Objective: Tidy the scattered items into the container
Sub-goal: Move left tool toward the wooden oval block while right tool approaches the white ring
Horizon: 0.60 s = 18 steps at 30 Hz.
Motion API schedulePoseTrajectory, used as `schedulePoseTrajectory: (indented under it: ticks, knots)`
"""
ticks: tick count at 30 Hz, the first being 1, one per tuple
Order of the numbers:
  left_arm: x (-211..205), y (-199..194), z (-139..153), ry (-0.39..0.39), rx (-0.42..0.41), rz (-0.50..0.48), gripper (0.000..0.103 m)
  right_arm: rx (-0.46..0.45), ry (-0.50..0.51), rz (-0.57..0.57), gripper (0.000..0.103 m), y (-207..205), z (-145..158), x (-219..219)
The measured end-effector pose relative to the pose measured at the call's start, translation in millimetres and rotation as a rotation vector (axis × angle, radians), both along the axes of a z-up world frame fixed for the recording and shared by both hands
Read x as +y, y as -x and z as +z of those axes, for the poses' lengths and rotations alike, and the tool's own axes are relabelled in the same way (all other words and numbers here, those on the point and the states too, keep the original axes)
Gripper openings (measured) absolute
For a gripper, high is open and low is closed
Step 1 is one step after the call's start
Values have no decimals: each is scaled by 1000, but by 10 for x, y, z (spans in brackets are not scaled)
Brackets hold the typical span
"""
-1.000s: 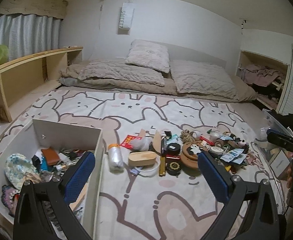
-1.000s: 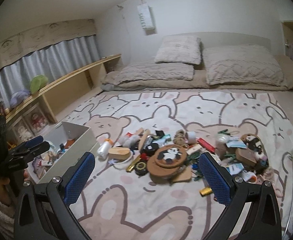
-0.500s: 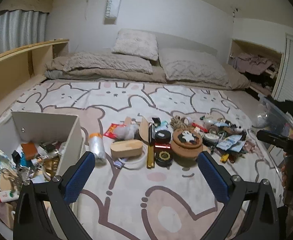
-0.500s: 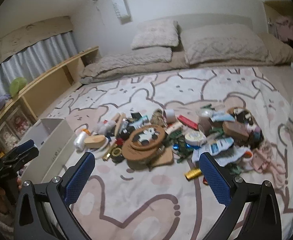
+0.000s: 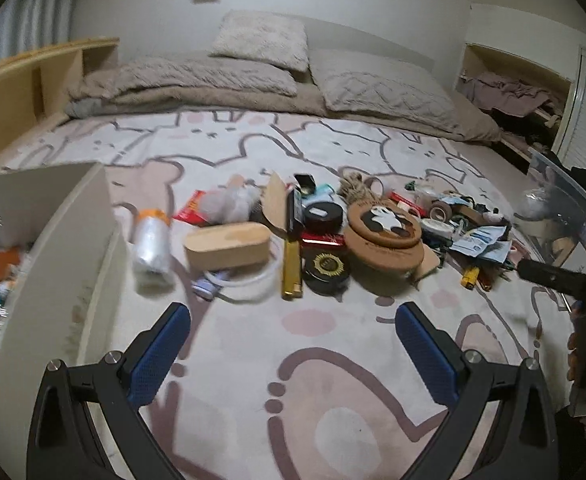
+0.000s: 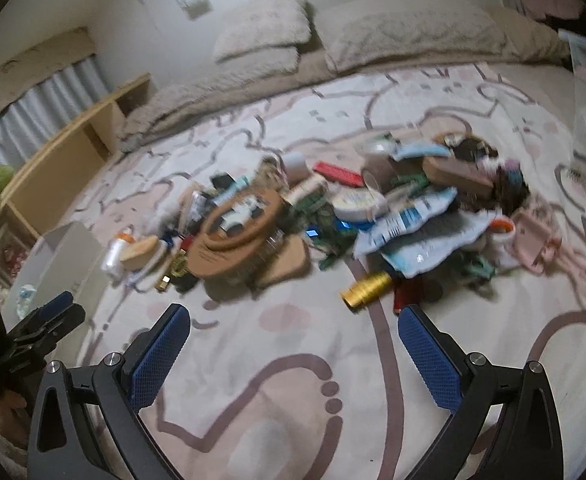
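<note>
A pile of small items lies on the patterned rug: a clear roll with an orange cap [image 5: 151, 248], a tan oval box [image 5: 227, 246], a gold bar [image 5: 291, 268], a black round tin [image 5: 326, 270], round brown panda boards [image 5: 385, 230], and in the right wrist view a gold spool [image 6: 367, 292] and blue-white packets [image 6: 411, 220]. The white container [image 5: 73, 240] stands at the left, part filled. My left gripper [image 5: 293, 354] is open and empty, short of the pile. My right gripper [image 6: 293, 354] is open and empty, near the gold spool.
A bed with beige bedding and pillows [image 5: 261, 40] lies behind the pile. A wooden shelf [image 5: 33, 76] runs along the left wall. A clear plastic bin [image 5: 561, 204] stands at the right. Bare rug [image 5: 313, 380] lies in front of both grippers.
Both grippers have moved forward and down toward the pile, which now looks larger. The left view has swung right, so less of the container shows. Both stay open.
</note>
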State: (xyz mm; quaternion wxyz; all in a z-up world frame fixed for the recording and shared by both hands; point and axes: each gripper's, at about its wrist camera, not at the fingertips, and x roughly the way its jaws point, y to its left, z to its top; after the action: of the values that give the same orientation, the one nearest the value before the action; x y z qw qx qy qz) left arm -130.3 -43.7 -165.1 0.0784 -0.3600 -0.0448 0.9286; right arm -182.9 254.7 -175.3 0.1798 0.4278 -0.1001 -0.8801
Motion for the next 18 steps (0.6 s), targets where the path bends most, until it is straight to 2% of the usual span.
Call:
schedulePoseTrajectory:
  ticks: [10,14,18]
  knots:
    - [43,409,-222,-9,-28,-85,101,-99,2,-33,103,96,-351,104]
    - [103,590,-217,36,-15,-131,101,-93,41,-51,103,103,-360,185]
    - [190,764,-278,97,-22,-189,101,-72,33,-73,103,130,-375,248]
